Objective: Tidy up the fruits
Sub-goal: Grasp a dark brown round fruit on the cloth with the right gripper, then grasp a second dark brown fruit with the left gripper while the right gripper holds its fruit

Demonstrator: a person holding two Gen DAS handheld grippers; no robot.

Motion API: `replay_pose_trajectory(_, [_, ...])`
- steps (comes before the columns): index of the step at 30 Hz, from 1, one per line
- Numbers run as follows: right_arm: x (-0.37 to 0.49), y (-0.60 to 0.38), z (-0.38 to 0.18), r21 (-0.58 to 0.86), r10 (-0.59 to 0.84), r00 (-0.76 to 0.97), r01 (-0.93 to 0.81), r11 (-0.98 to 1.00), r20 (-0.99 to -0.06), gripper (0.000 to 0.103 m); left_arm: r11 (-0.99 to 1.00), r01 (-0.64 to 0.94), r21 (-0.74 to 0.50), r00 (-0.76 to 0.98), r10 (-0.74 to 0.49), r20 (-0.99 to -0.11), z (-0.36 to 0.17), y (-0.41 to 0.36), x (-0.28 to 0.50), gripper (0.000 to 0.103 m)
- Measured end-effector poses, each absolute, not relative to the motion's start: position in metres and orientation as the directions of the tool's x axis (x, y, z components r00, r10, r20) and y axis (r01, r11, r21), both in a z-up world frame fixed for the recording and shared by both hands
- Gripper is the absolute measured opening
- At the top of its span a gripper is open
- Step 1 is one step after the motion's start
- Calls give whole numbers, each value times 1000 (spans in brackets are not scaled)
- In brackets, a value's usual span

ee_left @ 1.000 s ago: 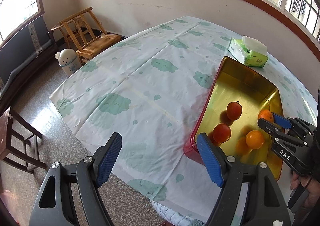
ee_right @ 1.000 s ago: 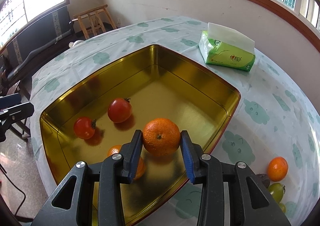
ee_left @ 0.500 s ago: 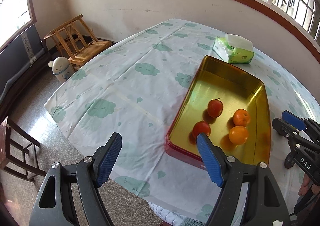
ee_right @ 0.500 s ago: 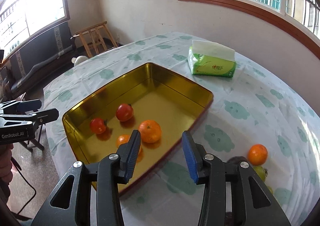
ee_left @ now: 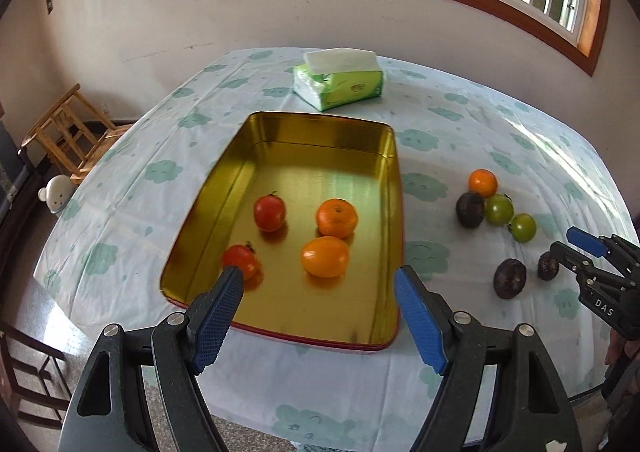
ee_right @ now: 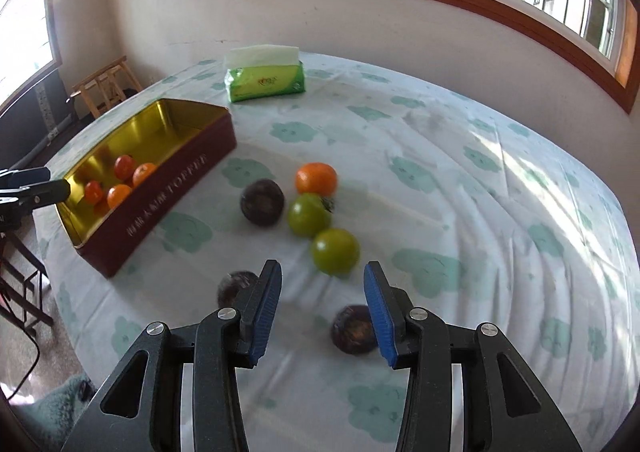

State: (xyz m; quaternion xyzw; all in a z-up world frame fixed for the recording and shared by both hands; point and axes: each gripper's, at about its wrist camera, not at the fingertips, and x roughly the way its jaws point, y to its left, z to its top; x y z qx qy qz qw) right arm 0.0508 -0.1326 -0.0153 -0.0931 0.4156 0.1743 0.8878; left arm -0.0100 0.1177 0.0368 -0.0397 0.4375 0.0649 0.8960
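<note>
A gold tin tray (ee_left: 280,135) (ee_right: 182,155) holds two red tomatoes (ee_left: 269,212) and two oranges (ee_left: 336,217). To its right on the cloth lie an orange (ee_right: 316,178) (ee_left: 483,183), two green tomatoes (ee_right: 335,251) (ee_left: 498,209) and three dark purple fruits (ee_right: 262,201) (ee_left: 509,278). My left gripper (ee_left: 318,312) is open and empty over the tray's near edge. My right gripper (ee_right: 322,308) is open and empty, low over the loose fruits, with one dark fruit (ee_right: 354,328) by its right finger.
A green tissue pack (ee_left: 338,79) (ee_right: 265,79) lies beyond the tray. The round table (ee_right: 480,179) has a cloud-print cloth. Wooden chairs (ee_left: 68,131) and a small white bin (ee_left: 56,193) stand on the floor at left.
My right gripper let go of the orange in the tray, drew back and swung right over the loose fruits. My left gripper swung to face the tray.
</note>
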Motion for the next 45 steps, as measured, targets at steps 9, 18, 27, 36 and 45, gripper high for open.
replay_pose_trajectory(9, [50, -152, -49, 8, 217, 557, -353, 936, -802, 44, 1000, -15, 2, 599, 11, -800, 28, 68, 0, 75])
replay_pose_trajectory(18, [56, -151, -62, 17, 225, 558, -353, 935, -799, 44, 999, 43, 12, 577, -15, -816, 16, 41, 9, 75])
replay_pose_trajectory(27, [55, -154, -62, 10, 220, 585, -340, 940, -781, 37, 997, 83, 9, 559, -39, -828, 6, 20, 17, 75])
replay_pose_trajectory(36, [78, -188, -54, -16, 139, 643, -229, 973, -753, 37, 995, 102, -8, 551, -63, -832, -4, 6, 24, 75])
replay_pose_trajectory(45, [90, -224, -55, -62, 39, 665, -128, 990, -746, 37, 991, 134, -20, 534, -89, -841, -16, -10, 30, 75])
